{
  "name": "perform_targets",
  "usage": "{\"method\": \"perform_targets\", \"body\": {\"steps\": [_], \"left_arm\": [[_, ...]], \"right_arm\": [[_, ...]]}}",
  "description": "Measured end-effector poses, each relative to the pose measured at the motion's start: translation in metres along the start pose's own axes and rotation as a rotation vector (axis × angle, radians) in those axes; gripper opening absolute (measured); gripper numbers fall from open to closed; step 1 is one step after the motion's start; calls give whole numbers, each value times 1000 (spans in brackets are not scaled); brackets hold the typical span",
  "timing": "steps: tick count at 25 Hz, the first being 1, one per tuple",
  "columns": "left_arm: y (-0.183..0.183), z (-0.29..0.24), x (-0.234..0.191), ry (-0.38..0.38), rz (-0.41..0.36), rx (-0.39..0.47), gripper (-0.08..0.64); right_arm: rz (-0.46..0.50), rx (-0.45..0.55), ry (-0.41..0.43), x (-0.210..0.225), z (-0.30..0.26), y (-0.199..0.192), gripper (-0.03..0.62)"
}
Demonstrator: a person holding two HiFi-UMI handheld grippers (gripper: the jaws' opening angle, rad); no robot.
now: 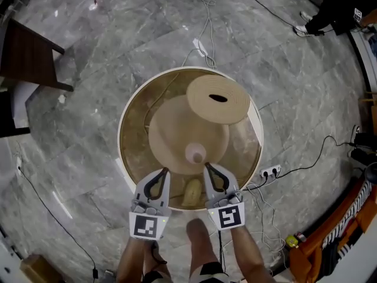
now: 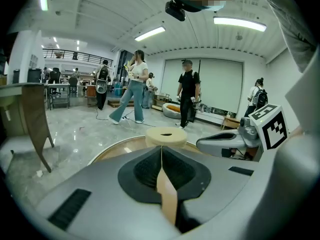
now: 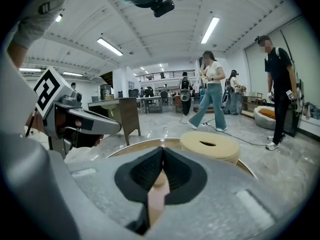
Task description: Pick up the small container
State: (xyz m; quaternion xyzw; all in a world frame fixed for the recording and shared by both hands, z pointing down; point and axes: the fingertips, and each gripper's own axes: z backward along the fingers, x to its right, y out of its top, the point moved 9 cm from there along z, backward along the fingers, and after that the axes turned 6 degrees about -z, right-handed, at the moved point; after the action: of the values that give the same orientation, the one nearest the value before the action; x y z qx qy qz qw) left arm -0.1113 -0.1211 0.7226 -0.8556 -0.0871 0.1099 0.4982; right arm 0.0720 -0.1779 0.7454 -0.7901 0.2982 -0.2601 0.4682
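A round glass-topped table [image 1: 127, 158] stands on the grey marble floor. A small pale pink round container [image 1: 195, 154] sits near its front, over a wide tan dome [image 1: 171, 131]. A tan disc with an oval hole [image 1: 218, 99] lies at the back right, and it shows in both gripper views [image 2: 166, 135] [image 3: 210, 145]. My left gripper [image 1: 165, 170] [image 2: 161, 148] is shut and empty at the table's front edge. Beside it, my right gripper [image 1: 207, 165] [image 3: 162, 149] is also shut, its tip just in front of the small container, apart from it.
A dark wooden chair [image 1: 29, 55] stands at the left. Cables and a power strip [image 1: 271, 171] lie on the floor to the right. A person's shoes [image 1: 306, 28] are at the top right. Several people [image 2: 134, 86] stand in the hall beyond.
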Motion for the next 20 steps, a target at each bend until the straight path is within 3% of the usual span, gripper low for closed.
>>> {"method": "perform_targets", "body": {"steps": [2,3,4,9,17,20], "left_arm": [[-9,-4,-3,3,9,-3,21],[-13,-5,-4,6,14,-4,21],[-16,-7,-5,8,18,-7,21],[-33,-14,-11,16,27,-18,21],[-60,-24,-18,24,52,-47,21],[-69,-27,-20,28,70,-57,21]], "right_arm": [[-11,-4,11,0,-7,-12,2],[-22,-9,28,0,-11,-17,61],[-28,-17,44,0,-16,-23,169],[-16,-44,53,1,-35,-46,223],[5,-53,78,2,-62,-73,225],[23,-46,78,3,-67,-79,191]]}}
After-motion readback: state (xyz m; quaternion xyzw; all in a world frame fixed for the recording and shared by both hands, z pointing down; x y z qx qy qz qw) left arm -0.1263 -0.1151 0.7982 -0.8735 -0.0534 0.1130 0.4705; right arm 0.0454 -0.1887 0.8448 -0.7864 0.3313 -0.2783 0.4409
